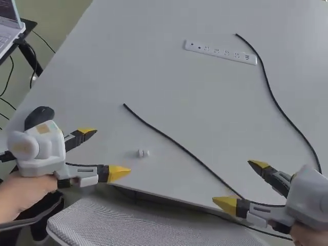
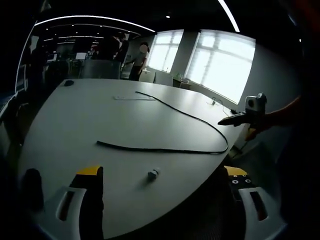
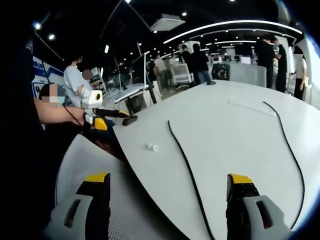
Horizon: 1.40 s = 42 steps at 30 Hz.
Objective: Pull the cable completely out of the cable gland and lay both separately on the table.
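Worktop (image 1: 154, 77): smooth, matte grey, near edge curved.
Cable (image 1: 174, 142): thin, black, flexible. It runs slantwise to the near edge, then loops back along the right side.
Cable gland (image 1: 144, 152): small, white, stubby. It lies apart from the cable near the near edge, just ahead of the left gripper (image 1: 110, 151), whose jaws are spread and empty.
Right gripper (image 1: 233, 181): jaws spread, empty, at the near edge over the cable.

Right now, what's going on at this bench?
A person holds the left hand-held gripper and right hand-held gripper at the near edge of the table, both open and empty. The black cable lies loose on the table; the small white cable gland lies apart from it. The two look already separated.
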Motion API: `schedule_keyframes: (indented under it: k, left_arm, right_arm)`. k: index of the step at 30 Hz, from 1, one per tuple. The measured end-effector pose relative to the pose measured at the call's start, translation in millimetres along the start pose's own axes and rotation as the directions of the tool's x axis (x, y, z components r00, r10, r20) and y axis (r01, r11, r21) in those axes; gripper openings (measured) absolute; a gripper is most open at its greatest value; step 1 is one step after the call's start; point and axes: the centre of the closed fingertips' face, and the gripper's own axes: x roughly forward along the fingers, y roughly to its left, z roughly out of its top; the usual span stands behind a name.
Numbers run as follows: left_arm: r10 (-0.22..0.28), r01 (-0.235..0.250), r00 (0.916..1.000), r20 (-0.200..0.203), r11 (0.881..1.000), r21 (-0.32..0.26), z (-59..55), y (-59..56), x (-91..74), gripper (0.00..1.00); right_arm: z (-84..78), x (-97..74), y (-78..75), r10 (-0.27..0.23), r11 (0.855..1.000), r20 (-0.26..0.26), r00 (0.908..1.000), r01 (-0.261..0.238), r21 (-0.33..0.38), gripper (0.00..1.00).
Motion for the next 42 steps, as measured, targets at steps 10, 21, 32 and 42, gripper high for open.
schedule_keyframes:
  k: [10, 21, 32, 42]
  left_arm:
    - [-0.007, 0.006, 0.9998, 0.02, 1.0, 0.023, 5.3, 0.3, -3.0, 0.99]
    - [0.006, -0.006, 0.9995, 0.032, 1.0, 0.012, 8.3, 5.1, -7.5, 0.98]
    - [0.001, -0.002, 0.9995, 0.031, 1.0, 0.011, 9.4, 2.8, -4.8, 0.98]
    - [-0.004, 0.003, 0.9996, 0.027, 1.0, 0.019, 11.4, 2.1, -4.3, 0.98]
  right_arm:
    - [-7.2, -3.0, -2.8, -0.009, 1.0, -0.04, 0.9991, 0.009, -0.005, 0.99]
    - [-9.8, -4.0, 0.5, -0.013, 1.0, -0.06, 0.9981, 0.011, -0.029, 0.99]
    - [-12.3, -6.9, -0.2, -0.02, 0.999, -0.072, 0.9972, 0.018, -0.038, 0.97]
    - [-9.5, -7.5, -1.5, -0.036, 0.999, -0.053, 0.998, 0.034, -0.024, 0.96]
